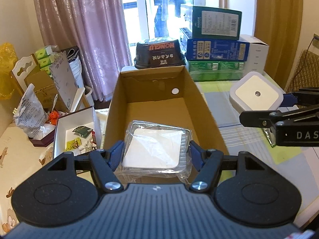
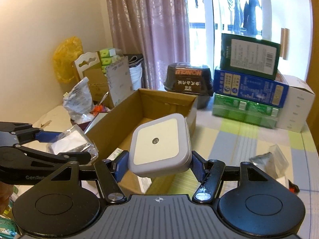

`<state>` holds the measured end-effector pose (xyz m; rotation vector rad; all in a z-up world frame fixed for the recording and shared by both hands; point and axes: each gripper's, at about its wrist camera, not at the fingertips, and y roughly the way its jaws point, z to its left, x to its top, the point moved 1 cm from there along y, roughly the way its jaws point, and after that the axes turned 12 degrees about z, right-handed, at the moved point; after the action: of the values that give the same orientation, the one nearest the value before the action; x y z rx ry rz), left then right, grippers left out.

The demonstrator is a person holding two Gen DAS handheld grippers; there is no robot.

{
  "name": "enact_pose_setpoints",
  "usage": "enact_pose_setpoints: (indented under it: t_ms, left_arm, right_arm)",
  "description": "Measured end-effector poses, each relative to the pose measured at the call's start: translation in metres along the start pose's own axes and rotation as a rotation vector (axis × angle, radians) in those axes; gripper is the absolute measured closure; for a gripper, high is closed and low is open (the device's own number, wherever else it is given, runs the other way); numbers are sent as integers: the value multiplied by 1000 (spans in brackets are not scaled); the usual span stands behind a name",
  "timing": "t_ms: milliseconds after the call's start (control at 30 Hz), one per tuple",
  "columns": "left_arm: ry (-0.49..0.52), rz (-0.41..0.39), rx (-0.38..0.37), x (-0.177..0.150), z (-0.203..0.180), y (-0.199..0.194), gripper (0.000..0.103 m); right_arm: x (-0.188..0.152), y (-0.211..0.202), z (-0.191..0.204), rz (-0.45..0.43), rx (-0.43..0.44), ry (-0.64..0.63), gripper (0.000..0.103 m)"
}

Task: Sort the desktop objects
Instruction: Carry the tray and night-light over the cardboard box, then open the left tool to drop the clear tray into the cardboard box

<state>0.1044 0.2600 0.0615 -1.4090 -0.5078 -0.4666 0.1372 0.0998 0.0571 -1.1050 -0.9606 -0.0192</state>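
- Overhead of the cardboard box (image 1: 153,107), the left gripper (image 1: 155,155) pinches a wrapped square pad (image 1: 154,149) by its two side edges, blue fingers (image 1: 115,155) pressed against the plastic.
- Pad: flat, roughly square, no clear long axis; broad white face turned up toward the camera, one corner skewed slightly toward the far right of the box. Clear crinkled wrap with a loose fold hanging at the near edge.
- Box: open-topped, brown, long axis running away from the left camera; a small white disc (image 1: 175,91) on its far inner wall.
- Right gripper (image 2: 159,165) clamps a white square night light (image 2: 159,145) between its fingers (image 2: 121,165), held in the air just right of the box and above the table (image 2: 249,139).
- Night light: rounded-corner grey-white housing, cream front panel, small dark round sensor at centre; panel faces the camera, body rotated so one corner points up and away.
- Left view only: the box floor, the open white box (image 1: 75,131) of small packets beside the cardboard box, and the night light (image 1: 256,95) seen from the side in the right gripper (image 1: 287,103).
- Right view only: the clear packaging (image 2: 273,159) lying on the checked cloth at right, and the pad (image 2: 69,141) seen edge-on in the left gripper (image 2: 59,145).
- Both views: black upturned bowl (image 1: 159,53) behind the box, stacked cartons (image 1: 215,45) to its right.
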Motion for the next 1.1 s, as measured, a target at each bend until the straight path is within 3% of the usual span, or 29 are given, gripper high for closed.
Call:
enact_pose_setpoints:
  t_ms: [367,833,1100]
  left_arm:
    - [-3,21,6,24,29,34,39]
    - [-14,78,-49,32,39,90,34]
    - [-18,62,-11,26,46,85,31]
  right_arm:
    - [19,43,3,53,34,18,41]
    - [24,78,-3,85,52,45,41]
    - [24,85,3,93,70,38,41]
